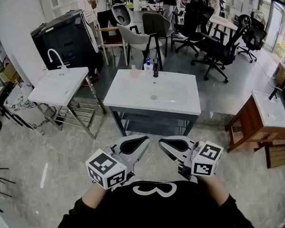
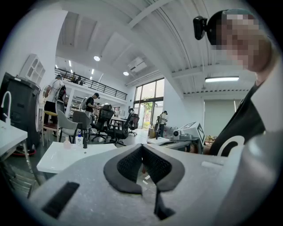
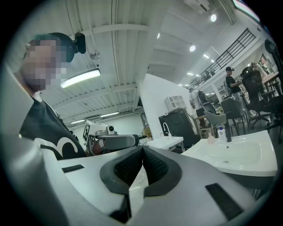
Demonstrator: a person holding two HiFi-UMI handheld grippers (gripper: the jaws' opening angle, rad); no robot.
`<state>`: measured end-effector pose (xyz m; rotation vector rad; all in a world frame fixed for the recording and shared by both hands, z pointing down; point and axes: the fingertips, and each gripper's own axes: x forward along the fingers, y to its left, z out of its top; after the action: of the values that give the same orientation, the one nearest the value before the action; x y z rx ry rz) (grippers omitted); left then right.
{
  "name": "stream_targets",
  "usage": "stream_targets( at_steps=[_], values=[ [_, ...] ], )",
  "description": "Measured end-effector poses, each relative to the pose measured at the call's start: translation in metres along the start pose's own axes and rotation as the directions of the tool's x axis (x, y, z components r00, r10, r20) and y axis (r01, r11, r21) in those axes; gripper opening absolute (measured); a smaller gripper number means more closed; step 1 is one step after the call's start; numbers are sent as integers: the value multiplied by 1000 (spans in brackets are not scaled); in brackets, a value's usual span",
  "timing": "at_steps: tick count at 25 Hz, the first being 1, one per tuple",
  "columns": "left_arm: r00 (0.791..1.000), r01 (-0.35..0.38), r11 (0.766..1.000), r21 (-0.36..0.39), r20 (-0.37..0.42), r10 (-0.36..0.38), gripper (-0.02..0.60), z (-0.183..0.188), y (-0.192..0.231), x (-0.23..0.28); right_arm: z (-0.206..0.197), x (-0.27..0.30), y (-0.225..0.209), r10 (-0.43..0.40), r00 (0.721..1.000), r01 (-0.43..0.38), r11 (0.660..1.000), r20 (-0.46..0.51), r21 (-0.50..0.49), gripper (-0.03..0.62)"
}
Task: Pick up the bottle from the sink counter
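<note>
Bottle (image 1: 148,66) stands at the far edge of the sink counter (image 1: 132,95) beside the faucet (image 1: 155,67), well apart from your left gripper (image 1: 143,140) and right gripper (image 1: 163,142), both closed and empty; reaching in unopened could topple it.

A smaller white basin (image 1: 60,86) on a bare metal frame stands at the left, its curved white faucet (image 1: 56,56) at the far edge. Behind it is a big black cabinet (image 1: 64,39). A grey chair (image 1: 138,40) and black office chairs (image 1: 222,47) fill the background. A white-topped wooden stand (image 1: 248,124) sits at the right on the mottled grey floor (image 1: 49,159)
</note>
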<state>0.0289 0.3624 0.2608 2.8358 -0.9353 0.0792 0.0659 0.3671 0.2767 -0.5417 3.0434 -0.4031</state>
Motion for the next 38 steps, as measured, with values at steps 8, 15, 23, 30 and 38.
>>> stream_targets(
  at_steps=[8, 15, 23, 30, 38],
  values=[
    [1000, -2, 1000, -22, -5, 2, 15, -9, 4, 9, -4, 0, -9, 8, 1000, -8, 1000, 0, 14, 14],
    [1000, -23, 998, -51, -7, 22, 15, -13, 23, 10, -8, 10, -25, -1, 1000, 1, 999, -8, 46, 14],
    [1000, -10, 996, -93, -22, 8, 15, -22, 54, 30, -14, 24, -58, -23, 999, 25, 996, -23, 81, 14],
    [998, -9, 991, -134, -58, 1, 15, -28, 99, 55, -17, 48, -106, -40, 998, 45, 990, -44, 133, 14],
    [994, -9, 980, -199, -107, -13, 15, -39, 176, 91, -19, 93, -177, -61, 994, 77, 978, -92, 191, 14]
  ],
)
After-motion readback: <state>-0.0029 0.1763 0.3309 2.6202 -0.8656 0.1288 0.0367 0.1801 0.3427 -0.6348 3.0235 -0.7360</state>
